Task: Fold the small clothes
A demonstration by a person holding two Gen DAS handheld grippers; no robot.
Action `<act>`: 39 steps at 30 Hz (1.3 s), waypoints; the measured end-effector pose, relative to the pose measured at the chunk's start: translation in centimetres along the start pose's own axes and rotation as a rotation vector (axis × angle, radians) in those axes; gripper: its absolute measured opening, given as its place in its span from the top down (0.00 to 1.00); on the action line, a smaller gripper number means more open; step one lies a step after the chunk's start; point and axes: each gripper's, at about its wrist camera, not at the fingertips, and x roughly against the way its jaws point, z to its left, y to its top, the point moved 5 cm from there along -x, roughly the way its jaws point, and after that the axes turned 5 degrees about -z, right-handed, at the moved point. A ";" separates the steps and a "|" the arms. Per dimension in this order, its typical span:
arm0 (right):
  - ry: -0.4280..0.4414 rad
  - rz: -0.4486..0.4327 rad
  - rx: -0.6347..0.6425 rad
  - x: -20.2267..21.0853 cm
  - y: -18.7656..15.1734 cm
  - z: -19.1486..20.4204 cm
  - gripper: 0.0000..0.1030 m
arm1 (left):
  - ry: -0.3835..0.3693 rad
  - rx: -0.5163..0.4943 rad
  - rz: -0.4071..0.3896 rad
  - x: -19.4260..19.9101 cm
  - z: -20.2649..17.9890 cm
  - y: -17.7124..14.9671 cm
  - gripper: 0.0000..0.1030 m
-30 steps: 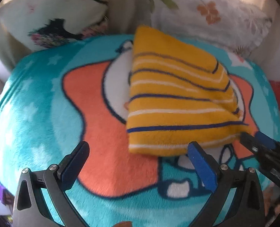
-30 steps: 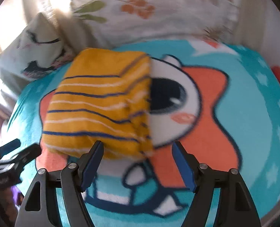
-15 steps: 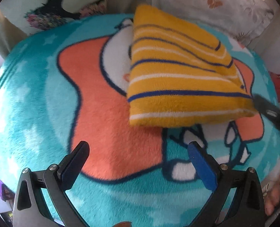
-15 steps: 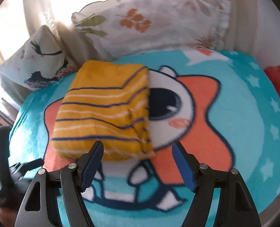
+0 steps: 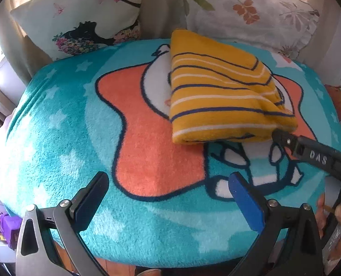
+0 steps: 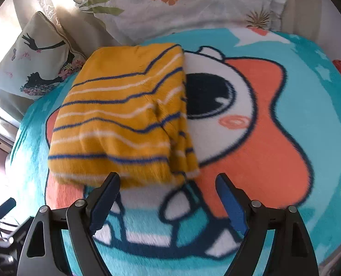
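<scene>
Compared with a second ago, both views are sitting a bit further back from the folded yellow striped garment (image 5: 223, 96), so more of the teal cartoon blanket (image 5: 55, 138) is showing in front of it, and the bundle itself is lying in the same spot on the white-and-orange star character. From the left wrist camera, the right gripper's black finger is now poking in from the right edge with its tip just beside the near right corner of the fold; whether it's actually touching the fabric I can't tell.

Left gripper (image 5: 168, 197) is hanging wide open over bare blanket, blue pads (image 5: 246, 204) well apart, nothing between them, and the garment is sitting clear beyond its tips.

Right gripper (image 6: 168, 197) is opening up as we speak, jaws spread wide. Its left pad (image 6: 103, 202) is overlapping the near edge of the fold in the picture, but nothing is being pinched, only blanket is showing in the gap between the pads. So it's not holding anything.

Garment is looking like a neat rectangular stack, navy and white stripes running across it, with layered edges showing along its right side in the right wrist view (image 6: 124, 119). It's lying flat on the blanket, toward the far half of it.

Behind the blanket, a butterfly-and-silhouette cushion (image 5: 83, 18) and a leaf-print pillow (image 5: 251, 16) are leaning up at the back. Part of a hand (image 5: 340, 216) is peeking in at the lower right of the left view.
</scene>
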 end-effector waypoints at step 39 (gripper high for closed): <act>0.019 -0.069 0.268 1.4 0.8 5.0 0.15 | 0.029 0.183 0.022 -0.1 1.3 0.1 0.00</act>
